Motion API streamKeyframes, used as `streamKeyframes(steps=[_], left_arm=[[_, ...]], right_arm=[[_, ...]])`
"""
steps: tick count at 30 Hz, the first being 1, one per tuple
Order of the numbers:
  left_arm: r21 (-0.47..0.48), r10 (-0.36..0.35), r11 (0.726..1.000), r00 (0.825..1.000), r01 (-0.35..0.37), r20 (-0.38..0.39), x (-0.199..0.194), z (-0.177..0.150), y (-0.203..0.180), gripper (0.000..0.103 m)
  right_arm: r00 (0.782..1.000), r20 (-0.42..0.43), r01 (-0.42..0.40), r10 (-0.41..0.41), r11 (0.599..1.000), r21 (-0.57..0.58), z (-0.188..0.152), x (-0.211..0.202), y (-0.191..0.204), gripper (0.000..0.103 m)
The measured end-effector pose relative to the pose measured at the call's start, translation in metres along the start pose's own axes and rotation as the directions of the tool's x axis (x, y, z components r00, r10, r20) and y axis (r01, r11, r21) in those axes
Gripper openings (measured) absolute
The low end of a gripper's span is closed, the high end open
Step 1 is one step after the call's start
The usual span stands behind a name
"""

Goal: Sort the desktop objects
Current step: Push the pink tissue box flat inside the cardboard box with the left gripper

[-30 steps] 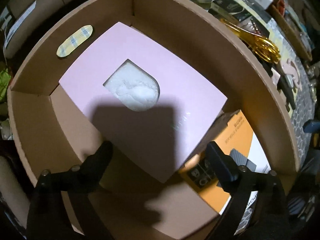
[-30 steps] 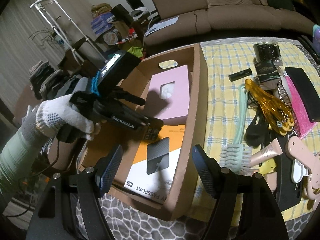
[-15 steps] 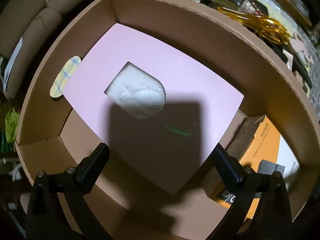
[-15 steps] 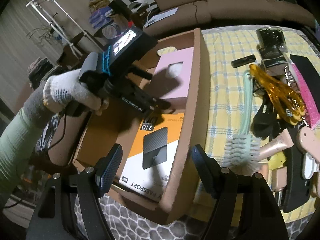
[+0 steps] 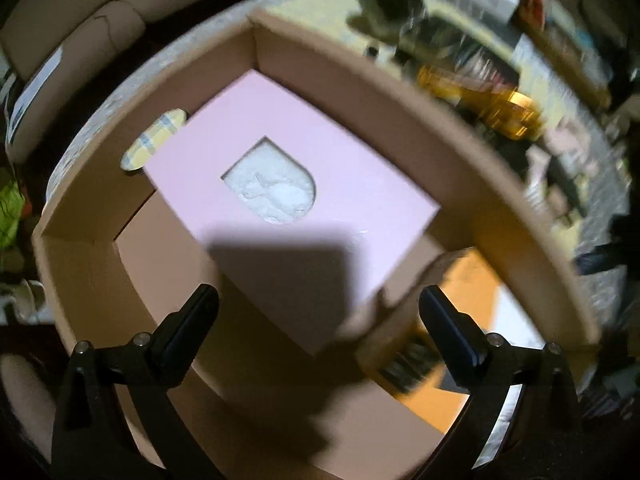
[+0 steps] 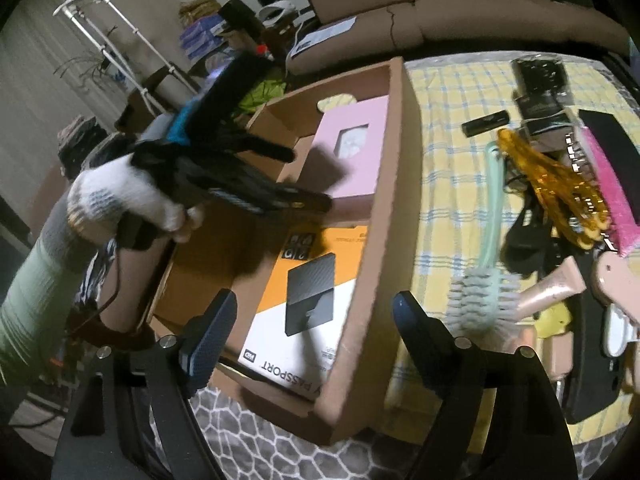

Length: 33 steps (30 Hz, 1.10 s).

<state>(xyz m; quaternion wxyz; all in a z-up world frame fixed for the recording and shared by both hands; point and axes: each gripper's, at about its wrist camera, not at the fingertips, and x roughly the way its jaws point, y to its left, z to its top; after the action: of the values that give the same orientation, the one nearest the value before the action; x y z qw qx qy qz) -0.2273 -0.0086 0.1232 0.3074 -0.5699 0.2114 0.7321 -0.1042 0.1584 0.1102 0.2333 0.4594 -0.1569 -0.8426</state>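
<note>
Already two items lie in the cardboard box (image 6: 394, 184), so the next pick, as I judge it, comes from the clutter on the yellow checked tablecloth (image 6: 448, 92), and that falls to the right gripper (image 6: 316, 320). Its jaws stand spread apart with nothing between them, straddling the box's near right wall. Just beyond its right finger lies the mint bottle brush (image 6: 480, 296), bristle head toward the gripper, its long handle running away toward the far edge of the cloth and roughly parallel to the box wall. Beside the head a beige tube (image 6: 552, 288) lies crosswise. Farther out sits the amber hair clip (image 6: 556, 184), and near the far edge a small black stick (image 6: 486, 123). So the brush is ahead and to the right of the right gripper, close by.

The left gripper (image 5: 318, 320) hangs over the box interior, jaws parted and empty, well apart from the loose objects. Below it the orange hard-drive box (image 6: 320, 280) lies flat at the near right corner of the carton; past that the pink tissue box (image 5: 288, 184) lies against the far wall. The left view is smeared by motion, so whether the pink box rests on the orange one's edge I cannot tell.
</note>
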Motion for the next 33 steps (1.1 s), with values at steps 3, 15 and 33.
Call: streamKeyframes(steps=[3,15,33], left_arm=[[-0.081,-0.155,0.984,0.986,0.160,0.068,-0.018,-0.011,0.004,0.100],[-0.180,-0.370,0.907,0.925,0.380,0.088,0.019,-0.015,0.019,0.100],[-0.193,-0.092,0.978,0.995,0.081,-0.048,0.059,-0.012,0.025,0.069]], right_arm=[[1.000,0.023,0.003,-0.003,1.000,0.014,0.000,-0.011,-0.006,0.083],[0.999,0.027,0.023,-0.023,1.000,0.010,-0.007,-0.028,0.000,0.083],[1.000,0.027,-0.004,0.004,1.000,0.011,-0.009,-0.023,0.008,0.083]])
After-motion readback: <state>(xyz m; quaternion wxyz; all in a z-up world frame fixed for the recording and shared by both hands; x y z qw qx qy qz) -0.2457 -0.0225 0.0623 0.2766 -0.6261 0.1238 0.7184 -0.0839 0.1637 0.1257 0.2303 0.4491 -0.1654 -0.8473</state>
